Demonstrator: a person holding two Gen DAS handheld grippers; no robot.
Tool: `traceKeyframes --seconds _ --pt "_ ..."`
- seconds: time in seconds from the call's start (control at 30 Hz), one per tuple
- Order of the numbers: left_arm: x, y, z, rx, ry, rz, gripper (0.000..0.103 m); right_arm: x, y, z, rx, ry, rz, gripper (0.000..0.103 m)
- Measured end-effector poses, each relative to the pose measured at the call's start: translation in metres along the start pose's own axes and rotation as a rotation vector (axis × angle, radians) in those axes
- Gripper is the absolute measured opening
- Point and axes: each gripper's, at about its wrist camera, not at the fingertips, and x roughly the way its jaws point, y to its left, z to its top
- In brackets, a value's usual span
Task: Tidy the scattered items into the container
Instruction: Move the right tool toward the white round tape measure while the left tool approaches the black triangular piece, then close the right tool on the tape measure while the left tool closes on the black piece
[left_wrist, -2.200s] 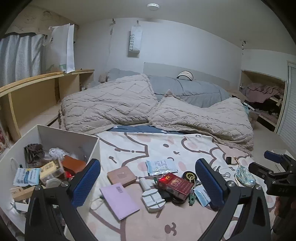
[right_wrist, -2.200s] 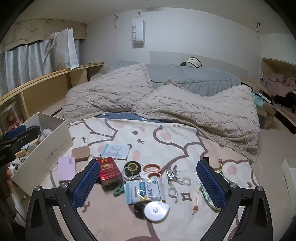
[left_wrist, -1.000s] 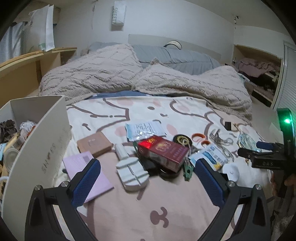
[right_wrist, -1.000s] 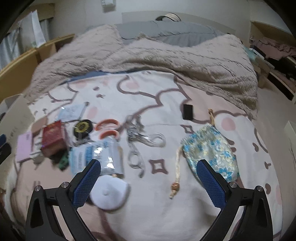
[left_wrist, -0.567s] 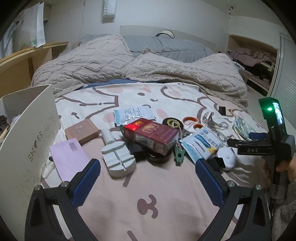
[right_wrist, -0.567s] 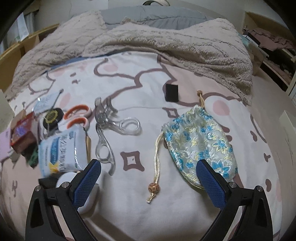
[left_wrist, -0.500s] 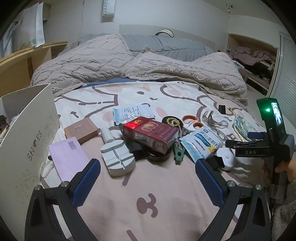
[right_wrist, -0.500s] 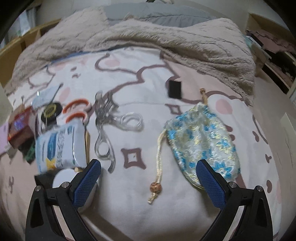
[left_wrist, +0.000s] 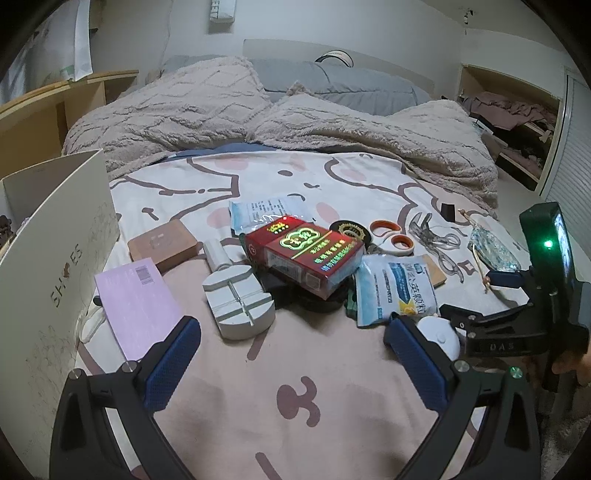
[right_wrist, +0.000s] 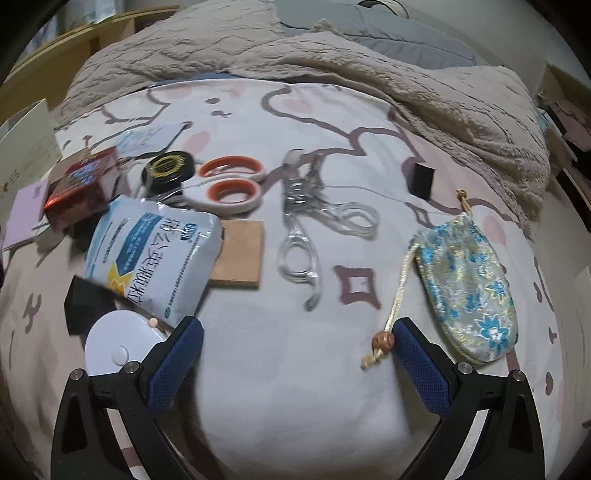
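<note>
Both tools stand with fingers wide apart, gripping nothing. The left tool (left_wrist: 291, 362) hovers low over the bed (left_wrist: 295, 387); a red box (left_wrist: 303, 254) lies at 12 o'clock of it, a grey block (left_wrist: 238, 304) at 11, a lilac card (left_wrist: 138, 306) at 10, and the white container (left_wrist: 55, 258) at 9. The right tool (right_wrist: 295, 362) hangs over bare sheet, a floral pouch (right_wrist: 469, 288) at 2 o'clock, clear scissors (right_wrist: 299, 229) at 12, a blue packet (right_wrist: 155, 254) at 10.

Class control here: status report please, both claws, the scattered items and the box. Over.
Left claw open, empty. Right claw open, empty, low by the floral pouch. Items on the bed; box at left. Nothing in the way.
</note>
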Motion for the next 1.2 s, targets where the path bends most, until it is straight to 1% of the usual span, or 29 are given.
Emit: traceKeyframes --seconds 0.23,0.37,0.43,0.5,0.57,0.67,0.8,1.0,1.1,1.2 --pt "0.005 -0.002 -0.002 0.016 0.023 0.0 0.103 -0.006 0.019 -0.009 -0.069 0.035 0.064 0.103" --pt "0.006 0.001 -0.002 0.006 0.032 0.008 0.103 -0.013 0.024 -0.014 -0.102 0.063 0.103 0.103" --pt "0.006 0.004 -0.002 -0.006 0.038 0.015 0.103 -0.021 0.024 -0.015 -0.103 0.034 0.085 0.103" --pt "0.005 0.008 -0.002 -0.023 0.04 0.018 0.103 -0.029 0.02 -0.012 -0.069 -0.005 0.079 0.103" --pt "0.004 0.014 -0.001 -0.046 0.041 0.016 0.103 -0.032 0.015 -0.005 -0.017 -0.034 0.104 0.103" --pt "0.003 0.019 0.0 -0.065 0.039 0.019 0.103 -0.026 0.019 0.002 0.001 -0.021 0.151 0.103" --pt "0.001 0.024 0.0 -0.069 0.042 0.039 0.103 -0.012 0.036 0.008 -0.048 0.004 0.137 0.103" --pt "-0.001 0.033 0.001 -0.085 0.052 0.064 0.103 0.001 0.046 0.023 -0.039 0.024 0.137 0.103" --pt "-0.003 0.038 0.002 -0.097 0.048 0.067 0.103 0.009 0.057 0.023 -0.048 0.045 0.143 0.103" --pt "-0.005 0.041 0.003 -0.104 0.046 0.072 0.103 0.005 0.071 0.02 -0.09 0.035 0.14 0.103"
